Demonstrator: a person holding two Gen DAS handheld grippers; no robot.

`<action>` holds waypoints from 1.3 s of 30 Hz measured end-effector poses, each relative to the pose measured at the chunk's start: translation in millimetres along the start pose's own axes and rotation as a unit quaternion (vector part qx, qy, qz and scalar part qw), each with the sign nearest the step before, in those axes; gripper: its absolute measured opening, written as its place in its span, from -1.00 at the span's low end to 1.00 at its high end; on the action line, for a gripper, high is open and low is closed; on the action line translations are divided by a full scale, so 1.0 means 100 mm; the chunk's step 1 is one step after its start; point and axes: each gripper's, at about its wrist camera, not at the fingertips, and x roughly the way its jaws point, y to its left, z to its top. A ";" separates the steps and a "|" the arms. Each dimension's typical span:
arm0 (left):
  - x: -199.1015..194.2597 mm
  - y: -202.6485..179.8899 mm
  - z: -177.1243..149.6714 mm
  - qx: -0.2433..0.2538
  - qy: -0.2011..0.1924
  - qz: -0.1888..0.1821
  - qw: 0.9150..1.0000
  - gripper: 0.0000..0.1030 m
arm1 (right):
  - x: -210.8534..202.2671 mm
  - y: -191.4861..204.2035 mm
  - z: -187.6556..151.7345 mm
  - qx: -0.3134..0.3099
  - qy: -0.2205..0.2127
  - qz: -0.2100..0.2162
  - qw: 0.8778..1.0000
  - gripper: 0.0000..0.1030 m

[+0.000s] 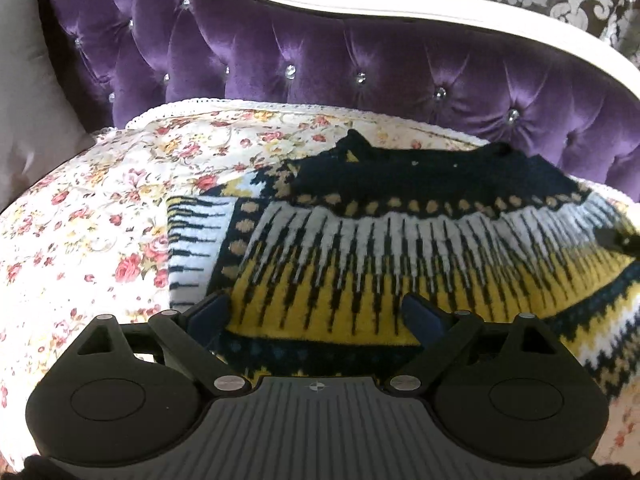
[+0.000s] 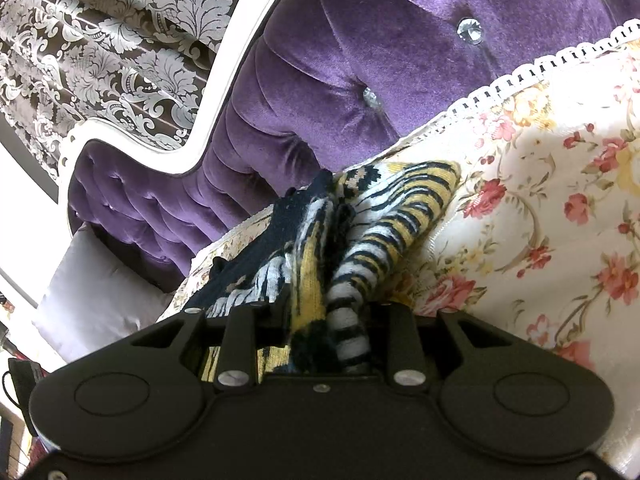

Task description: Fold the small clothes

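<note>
Right claw [image 2: 320, 312] is found clenched on a bunched fold of the yellow, white and navy patterned knit sweater [image 1: 380, 248] spread on the floral quilted cover [image 1: 100, 208], while the left claw [image 1: 316, 312] is held released above its hem; uneven bunching and a skewed fold are risked if that thick wad slips.

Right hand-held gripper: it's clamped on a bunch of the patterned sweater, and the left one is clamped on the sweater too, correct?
Not quite. The right hand-held gripper is indeed clamped on a bunch of the patterned sweater, but the left hand-held gripper is not: the left wrist view shows its fingers spread wide apart over the sweater lying on the floral cover, gripping nothing.
</note>
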 end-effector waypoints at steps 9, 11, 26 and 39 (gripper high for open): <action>-0.05 0.43 0.12 -0.075 -0.001 0.001 0.997 0.80 | 0.04 0.11 0.05 -0.001 0.014 -0.040 0.999 -0.36; -0.08 0.53 0.14 -0.087 -0.002 0.004 0.996 0.80 | 0.03 0.16 0.05 0.011 0.018 -0.056 0.998 -0.34; -0.24 1.01 0.15 -0.149 -0.015 -0.019 0.989 0.80 | -0.10 1.06 0.13 0.032 0.012 -0.025 0.999 -0.36; -0.33 1.36 0.11 -0.186 -0.019 -0.021 0.982 0.80 | 0.67 1.76 -0.16 0.045 0.030 0.001 0.999 -0.38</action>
